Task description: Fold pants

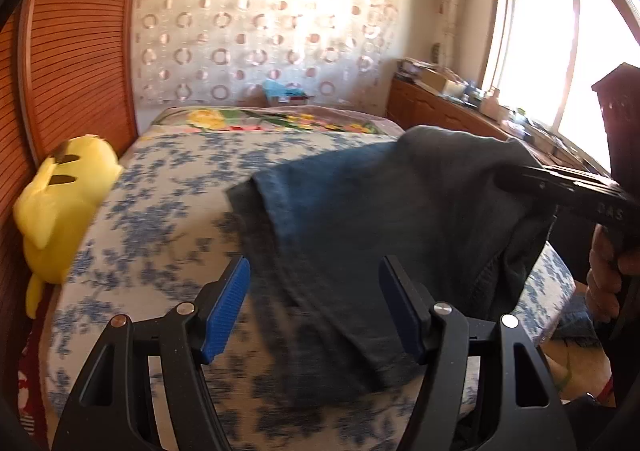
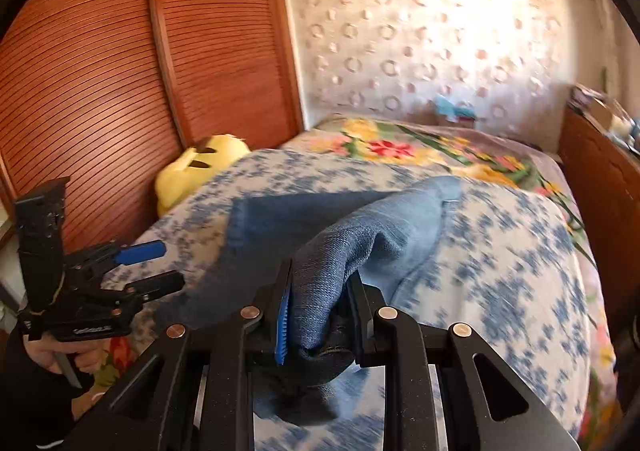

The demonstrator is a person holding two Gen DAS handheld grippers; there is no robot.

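The blue denim pants hang lifted over the bed, draping down onto the blue-flowered sheet. My right gripper is shut on a bunched edge of the pants; it also shows in the left wrist view at the right, holding the cloth up. My left gripper is open and empty, its blue pads either side of the hanging cloth, not gripping it. It shows at the left in the right wrist view, open, beside the pants.
A yellow plush toy lies at the bed's left edge against the slatted wooden wardrobe. A flowered blanket covers the far end. A cluttered wooden cabinet runs along the right, under the window.
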